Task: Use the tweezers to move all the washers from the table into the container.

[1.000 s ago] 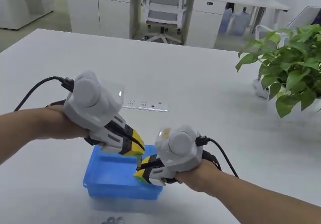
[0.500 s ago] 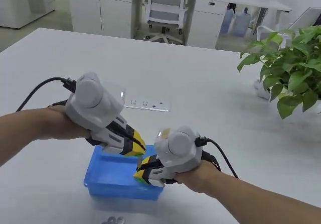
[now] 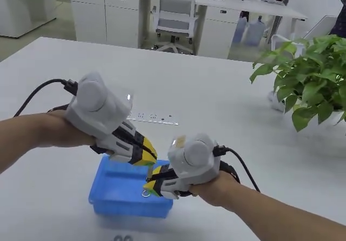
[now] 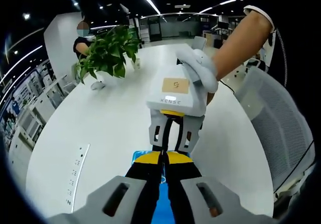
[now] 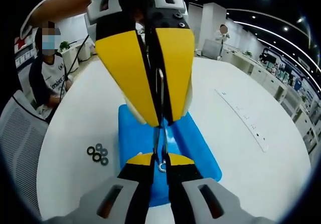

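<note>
A small ring, apparently a washer (image 5: 161, 168), hangs at the tip of the tweezers (image 5: 160, 133) over the blue container (image 3: 116, 195), which sits toward the table's (image 3: 216, 100) near edge. The right gripper (image 5: 160, 163) is clamped on the tweezers near that tip. The left gripper (image 3: 145, 155), jaws closed, appears to pinch their upper end. Judged step: depositing. Next move calls for easing the squeeze so the ring drops inside. Loose washers (image 5: 97, 154) lie clustered beside the container, nearer that edge. A power strip (image 3: 154, 115) and potted plant (image 3: 308, 84) stand well apart, obstructing nothing.
</note>
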A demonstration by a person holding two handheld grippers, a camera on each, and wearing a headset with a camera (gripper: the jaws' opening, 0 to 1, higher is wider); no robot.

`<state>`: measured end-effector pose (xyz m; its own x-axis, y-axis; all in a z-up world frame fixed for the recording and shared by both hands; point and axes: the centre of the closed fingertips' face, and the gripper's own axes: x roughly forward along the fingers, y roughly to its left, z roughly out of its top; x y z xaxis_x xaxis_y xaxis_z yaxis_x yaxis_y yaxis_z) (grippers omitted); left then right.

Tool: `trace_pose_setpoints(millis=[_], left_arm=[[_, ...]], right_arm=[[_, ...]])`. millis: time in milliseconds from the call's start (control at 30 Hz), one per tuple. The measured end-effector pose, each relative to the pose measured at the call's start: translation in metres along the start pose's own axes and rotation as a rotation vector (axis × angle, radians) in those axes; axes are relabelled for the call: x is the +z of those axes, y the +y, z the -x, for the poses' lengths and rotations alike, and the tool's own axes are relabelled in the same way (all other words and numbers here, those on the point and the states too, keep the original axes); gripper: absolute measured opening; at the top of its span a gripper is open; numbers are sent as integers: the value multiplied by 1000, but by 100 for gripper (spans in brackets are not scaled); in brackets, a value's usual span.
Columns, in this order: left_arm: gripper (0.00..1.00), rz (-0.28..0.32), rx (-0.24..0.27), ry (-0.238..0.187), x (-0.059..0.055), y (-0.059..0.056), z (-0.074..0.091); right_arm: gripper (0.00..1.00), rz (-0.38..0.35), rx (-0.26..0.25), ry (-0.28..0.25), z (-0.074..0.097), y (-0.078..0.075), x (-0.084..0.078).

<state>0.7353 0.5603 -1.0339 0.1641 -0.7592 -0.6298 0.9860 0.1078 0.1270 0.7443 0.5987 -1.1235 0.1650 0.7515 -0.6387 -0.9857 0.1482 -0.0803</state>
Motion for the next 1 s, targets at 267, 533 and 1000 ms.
trace_pose_setpoints(millis=[267, 533, 1000], left_arm=[[6, -18, 7, -2, 13, -9, 12], [5, -38, 0, -3, 24, -22, 25], [5, -53, -1, 12, 26, -48, 42]], right_arm=[[11, 24, -14, -16, 12, 7, 13], [11, 48, -24, -33, 20, 19, 26], [10, 70, -11, -53, 25, 48, 39]])
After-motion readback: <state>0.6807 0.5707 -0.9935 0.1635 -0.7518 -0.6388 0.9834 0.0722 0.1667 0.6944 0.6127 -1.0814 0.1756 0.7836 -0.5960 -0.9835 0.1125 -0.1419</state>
